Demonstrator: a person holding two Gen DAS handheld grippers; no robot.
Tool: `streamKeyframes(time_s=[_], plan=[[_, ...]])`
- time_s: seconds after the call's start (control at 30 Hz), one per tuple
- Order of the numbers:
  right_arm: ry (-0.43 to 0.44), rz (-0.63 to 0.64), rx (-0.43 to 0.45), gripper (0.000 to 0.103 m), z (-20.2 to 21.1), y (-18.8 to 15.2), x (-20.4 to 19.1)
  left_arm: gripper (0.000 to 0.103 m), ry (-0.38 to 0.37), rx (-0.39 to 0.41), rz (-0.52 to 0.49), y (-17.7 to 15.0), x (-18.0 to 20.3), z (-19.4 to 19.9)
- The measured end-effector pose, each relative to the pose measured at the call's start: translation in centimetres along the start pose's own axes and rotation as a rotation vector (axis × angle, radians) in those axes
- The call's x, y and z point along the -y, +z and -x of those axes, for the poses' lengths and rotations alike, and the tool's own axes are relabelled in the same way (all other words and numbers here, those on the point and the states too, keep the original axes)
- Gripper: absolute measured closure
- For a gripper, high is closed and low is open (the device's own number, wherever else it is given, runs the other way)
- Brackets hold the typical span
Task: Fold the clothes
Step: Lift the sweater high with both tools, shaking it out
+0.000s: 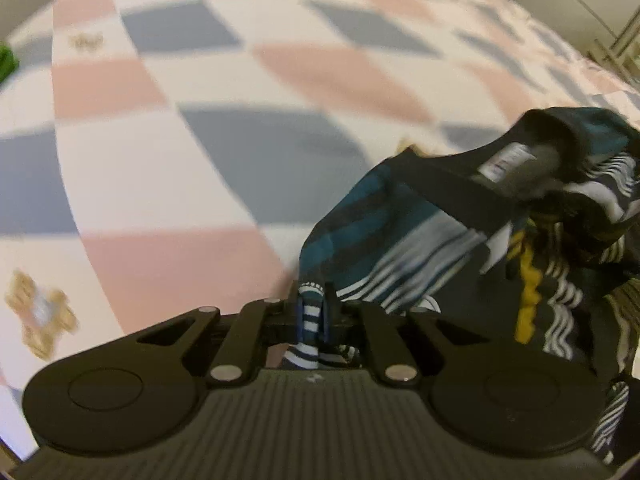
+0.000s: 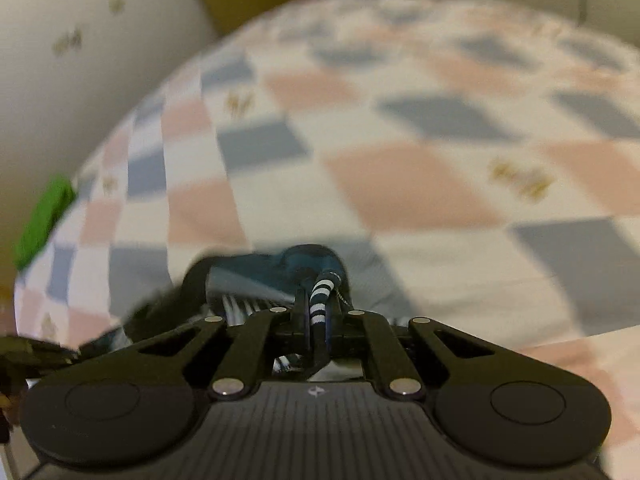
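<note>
The left gripper [image 1: 312, 308] is clamped tight on a striped edge of the dark teal, white and yellow patterned garment [image 1: 460, 232], which trails off rightward above the pink, grey and white checked bedspread [image 1: 200, 184]. The right gripper [image 2: 318, 308] pinches another striped fold of it [image 2: 256, 276]. A green object [image 2: 42, 220] lies at the bed's edge, blurred
</note>
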State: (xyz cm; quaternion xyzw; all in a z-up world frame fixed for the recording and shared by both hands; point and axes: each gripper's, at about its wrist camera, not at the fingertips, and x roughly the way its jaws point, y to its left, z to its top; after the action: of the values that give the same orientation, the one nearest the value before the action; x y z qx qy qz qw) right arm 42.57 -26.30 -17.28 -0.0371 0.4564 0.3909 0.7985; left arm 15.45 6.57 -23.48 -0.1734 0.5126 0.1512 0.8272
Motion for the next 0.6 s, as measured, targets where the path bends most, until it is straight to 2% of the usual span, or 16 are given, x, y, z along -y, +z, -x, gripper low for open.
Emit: streamKeyframes(time_s=[0.17, 0.27, 0.4, 0.6], plan=[[-0.068, 0.012, 0.202, 0.098, 8.9, 0.5, -0.2, 0.097, 0.012, 0.188, -0.124, 2.3, 2.9, 6.4], [-0.112, 0.028, 0.342, 0.098, 14.5, 0.8, -1.0, 0.097, 0.012, 0.364, -0.201, 4.9, 5.3, 11.8], [-0.186, 0.037, 0.548, 0.098, 23.0, 1.6, -2.4, 0.096, -0.033, 0.575, -0.297, 8.4, 8.1, 19.3], [-0.331, 0.034, 0.828, 0.098, 36.0, 0.5, -5.4, 0.096, -0.151, 0.874, -0.44, 10.9, 11.3, 30.3]])
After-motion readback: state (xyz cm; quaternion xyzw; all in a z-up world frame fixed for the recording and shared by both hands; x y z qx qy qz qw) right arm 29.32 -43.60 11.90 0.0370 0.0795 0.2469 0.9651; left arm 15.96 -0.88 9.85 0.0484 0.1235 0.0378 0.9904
